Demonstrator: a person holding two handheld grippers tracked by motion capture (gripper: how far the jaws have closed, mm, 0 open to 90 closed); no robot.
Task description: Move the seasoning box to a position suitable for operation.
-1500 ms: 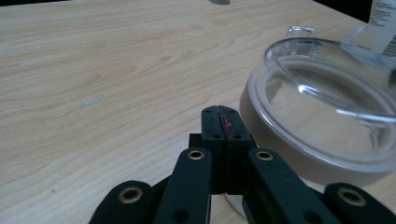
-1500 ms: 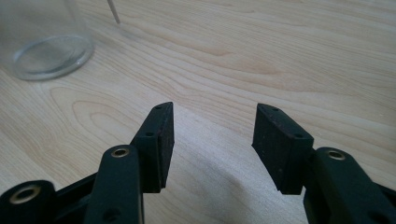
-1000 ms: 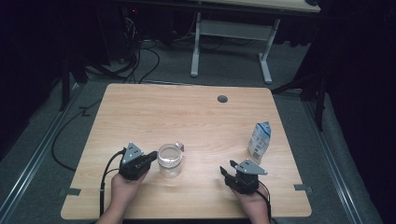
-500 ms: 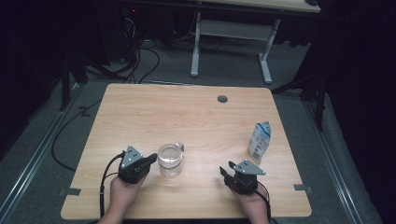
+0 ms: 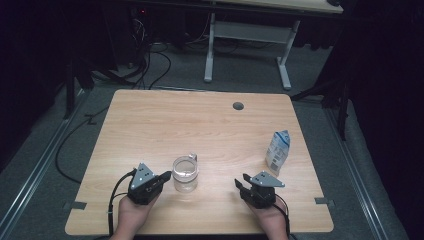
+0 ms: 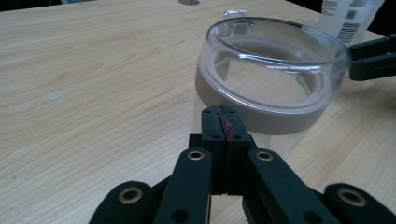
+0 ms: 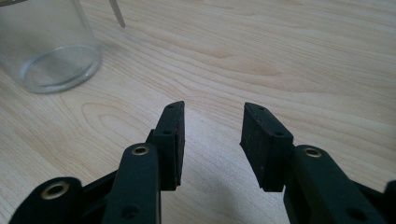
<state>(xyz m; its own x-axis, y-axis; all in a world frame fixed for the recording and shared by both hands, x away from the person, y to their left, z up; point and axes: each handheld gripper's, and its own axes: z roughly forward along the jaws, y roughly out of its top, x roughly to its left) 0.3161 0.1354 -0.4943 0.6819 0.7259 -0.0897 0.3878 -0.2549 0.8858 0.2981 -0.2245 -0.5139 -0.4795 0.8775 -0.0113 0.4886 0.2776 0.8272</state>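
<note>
A clear glass jar (image 5: 185, 173) stands upright on the wooden table (image 5: 200, 125), near its front edge. My left gripper (image 5: 164, 177) lies just left of the jar with its jaws shut on nothing. In the left gripper view the fingertips (image 6: 225, 126) sit right against the jar's wall (image 6: 275, 88), and I cannot tell if they touch it. My right gripper (image 5: 240, 185) rests to the jar's right, pointing left toward it. Its jaws (image 7: 212, 135) stand apart over bare wood and have just been closing, with nothing between them. The jar's base (image 7: 46, 56) lies well beyond them.
A small blue-and-white carton (image 5: 277, 151) stands upright near the table's right edge, beyond my right gripper. A round cable hole (image 5: 238, 105) sits at the back of the table. Cables and another desk's legs (image 5: 210, 50) lie on the floor behind.
The right gripper's jaws look slightly narrower than before. Both hands, the jar and the carton stay where they were.
</note>
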